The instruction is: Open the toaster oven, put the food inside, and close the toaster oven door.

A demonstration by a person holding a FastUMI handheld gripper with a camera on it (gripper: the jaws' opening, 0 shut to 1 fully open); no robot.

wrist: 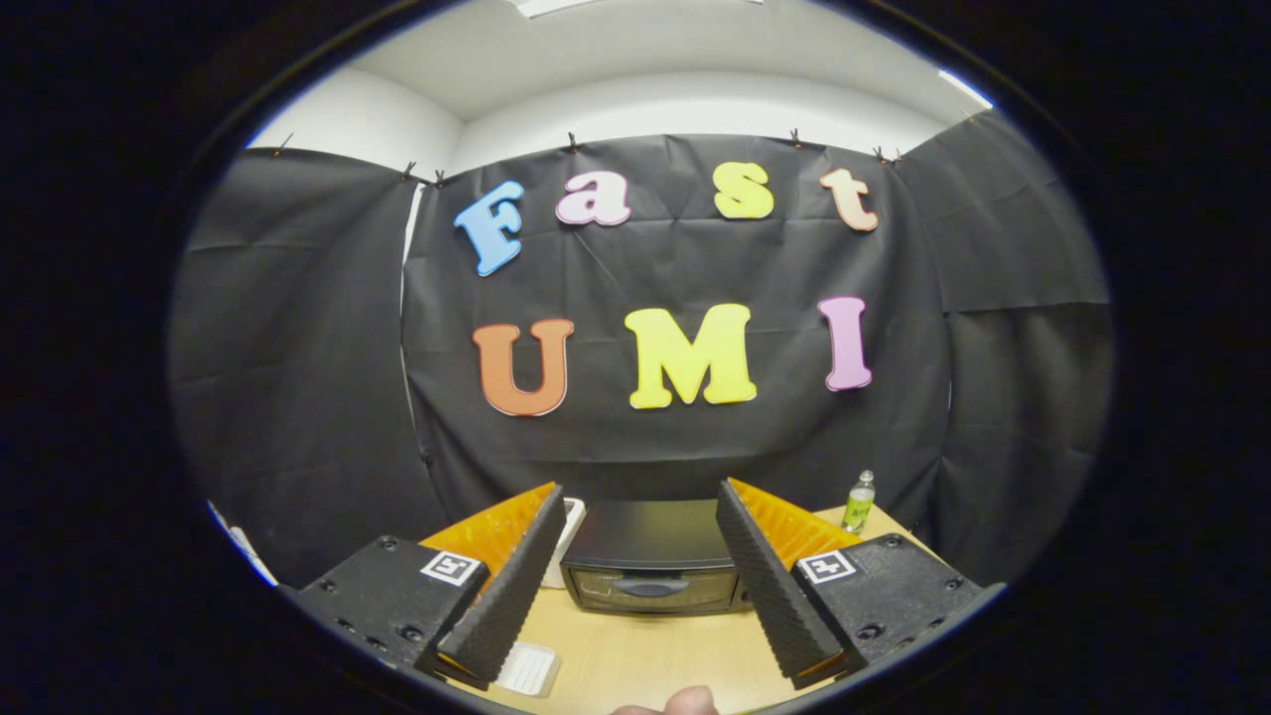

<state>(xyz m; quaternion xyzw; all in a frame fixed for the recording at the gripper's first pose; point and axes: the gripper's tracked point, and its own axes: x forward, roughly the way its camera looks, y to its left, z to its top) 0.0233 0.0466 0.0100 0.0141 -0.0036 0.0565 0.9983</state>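
Note:
A black toaster oven [650, 556] stands on the wooden table [645, 655], its glass door shut and its handle [650, 587] facing me. My gripper [640, 521] hangs above the table in front of it, open wide, with nothing between its ribbed black fingers [506, 586]. The oven shows in the gap between the fingers, some way beyond them. A small white tray-like item [529, 667] lies on the table by the left finger; what it holds is not clear.
A white object [561, 551] stands against the oven's left side, partly hidden by the left finger. A small green-labelled bottle [859, 502] stands at the table's back right corner. A fingertip of a person [690, 701] shows at the near edge.

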